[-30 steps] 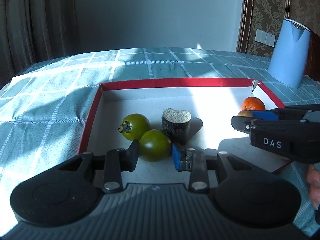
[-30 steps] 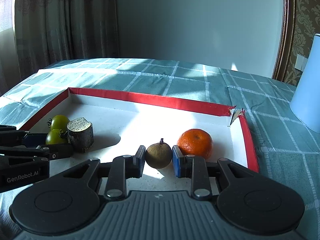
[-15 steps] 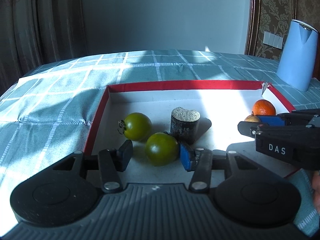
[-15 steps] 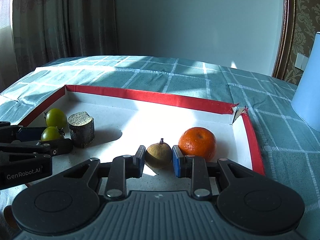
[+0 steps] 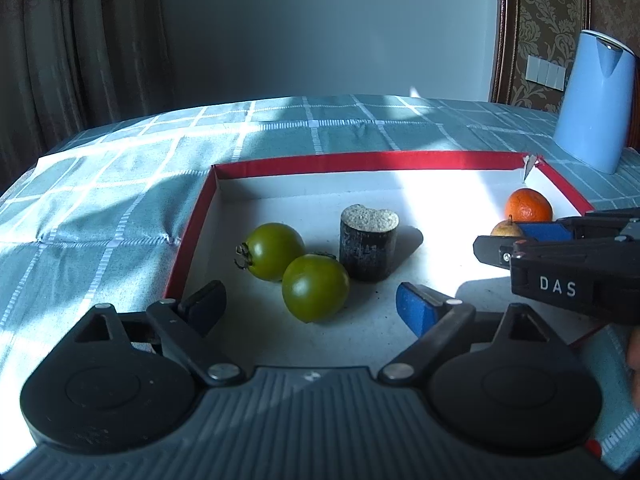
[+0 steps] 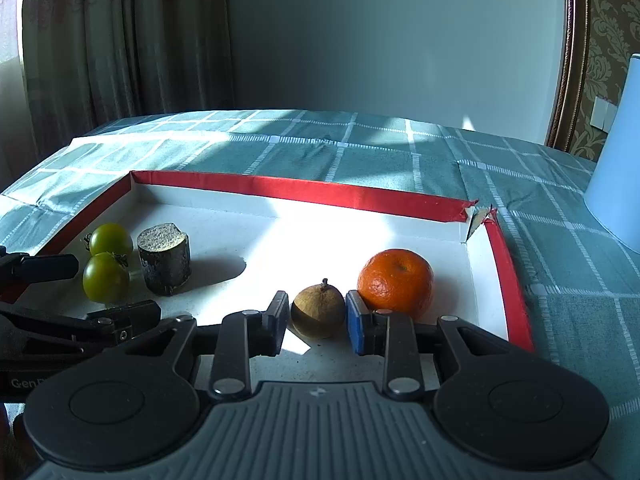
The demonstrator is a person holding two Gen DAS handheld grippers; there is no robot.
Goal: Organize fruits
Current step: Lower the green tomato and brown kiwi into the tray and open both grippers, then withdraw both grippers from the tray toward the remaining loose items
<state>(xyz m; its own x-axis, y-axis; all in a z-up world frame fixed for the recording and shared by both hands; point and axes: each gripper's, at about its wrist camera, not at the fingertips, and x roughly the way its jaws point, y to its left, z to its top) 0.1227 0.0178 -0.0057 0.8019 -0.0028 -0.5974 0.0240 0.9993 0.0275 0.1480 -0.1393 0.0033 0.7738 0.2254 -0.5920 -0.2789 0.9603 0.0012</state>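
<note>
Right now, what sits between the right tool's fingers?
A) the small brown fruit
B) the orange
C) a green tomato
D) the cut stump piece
A: in the right wrist view the brown fruit sits between the right tool fingers, with a slight gap at each pad; the orange is behind the blue pad, and the tomatoes and stump lie far left in the tray.

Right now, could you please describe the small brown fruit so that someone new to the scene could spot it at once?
Find the red-edged white tray on the checked tablecloth, then go to its near right side. Beside the orange mandarin sits the brown fruit, between the right gripper's fingers. It is the only dull brown, stemmed fruit, smaller than the mandarin.
</note>
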